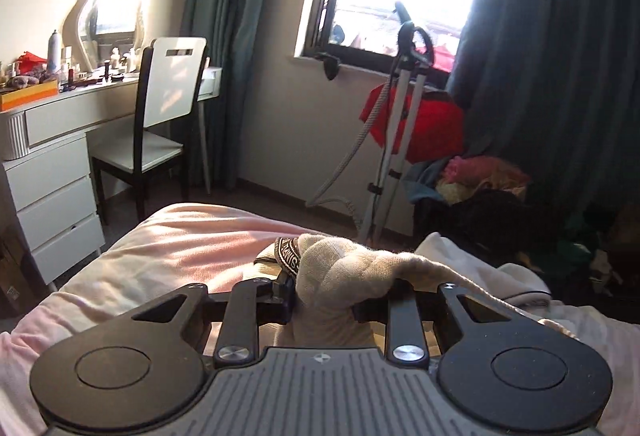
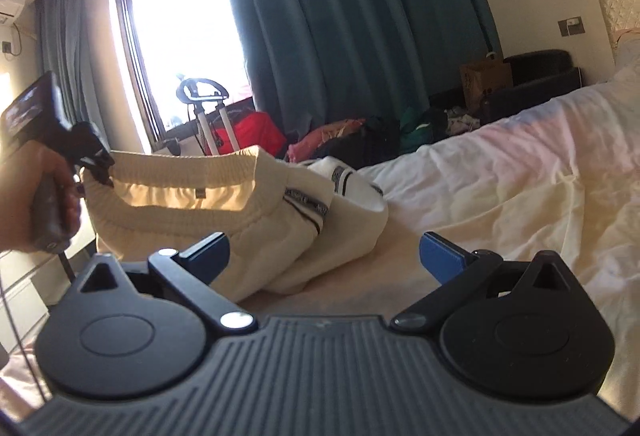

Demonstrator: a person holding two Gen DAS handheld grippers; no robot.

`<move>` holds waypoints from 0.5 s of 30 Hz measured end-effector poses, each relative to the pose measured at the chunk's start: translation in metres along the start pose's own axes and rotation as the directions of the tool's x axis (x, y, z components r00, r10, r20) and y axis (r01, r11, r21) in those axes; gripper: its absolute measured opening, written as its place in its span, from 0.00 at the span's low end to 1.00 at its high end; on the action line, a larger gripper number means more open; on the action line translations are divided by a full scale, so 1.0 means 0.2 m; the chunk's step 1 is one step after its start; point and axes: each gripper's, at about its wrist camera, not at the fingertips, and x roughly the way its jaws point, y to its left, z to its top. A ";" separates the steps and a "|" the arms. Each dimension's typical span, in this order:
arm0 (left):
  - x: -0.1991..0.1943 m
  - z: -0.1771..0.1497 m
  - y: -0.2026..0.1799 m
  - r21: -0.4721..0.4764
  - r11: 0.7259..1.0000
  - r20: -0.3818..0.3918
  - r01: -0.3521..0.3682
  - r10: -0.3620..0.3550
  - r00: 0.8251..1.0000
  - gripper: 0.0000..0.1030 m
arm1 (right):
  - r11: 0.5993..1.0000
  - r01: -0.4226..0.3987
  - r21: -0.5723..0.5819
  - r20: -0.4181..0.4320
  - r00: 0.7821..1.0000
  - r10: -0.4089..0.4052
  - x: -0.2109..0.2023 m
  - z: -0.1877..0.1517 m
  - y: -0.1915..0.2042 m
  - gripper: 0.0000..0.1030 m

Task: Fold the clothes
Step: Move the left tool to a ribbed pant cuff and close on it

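Observation:
A cream garment (image 1: 340,276) with a ribbed elastic waistband and a dark lettered side stripe lies partly lifted over the bed (image 1: 180,248). My left gripper (image 1: 324,300) is shut on a bunched fold of it. In the right wrist view, a hand (image 2: 36,196) holds that left gripper (image 2: 94,160), which pinches the waistband's left end and holds the cream garment (image 2: 180,204) up off the bed (image 2: 520,176). My right gripper (image 2: 328,256) is open, with blue pads (image 2: 444,252) wide apart. The garment's lower part rests just beyond the left pad; nothing is gripped.
A white dressing table (image 1: 60,124) and chair (image 1: 168,104) stand left of the bed. Beneath the window are a garment steamer stand (image 1: 400,136), a red bag (image 1: 432,128) and a pile of clothes (image 1: 480,180). A paper bag (image 2: 486,76) and dark seat (image 2: 540,72) sit by the curtains.

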 end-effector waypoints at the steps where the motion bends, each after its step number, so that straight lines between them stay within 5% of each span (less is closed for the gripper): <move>1: -0.10 -0.01 0.03 -0.002 1.000 0.016 0.013 -0.013 1.000 0.26 | 1.000 -0.005 0.004 0.014 1.000 0.005 -0.03 0.02 -0.01 1.00; 6: -0.42 -0.24 0.22 0.045 0.997 0.007 0.055 -0.056 0.998 0.24 | 1.000 -0.024 0.016 0.027 0.999 0.023 -0.17 0.10 -0.02 1.00; 15: -0.84 -0.75 0.55 0.146 0.982 -0.078 0.116 -0.106 0.991 0.24 | 0.994 -0.080 0.078 -0.115 0.989 0.089 -0.30 0.19 -0.04 1.00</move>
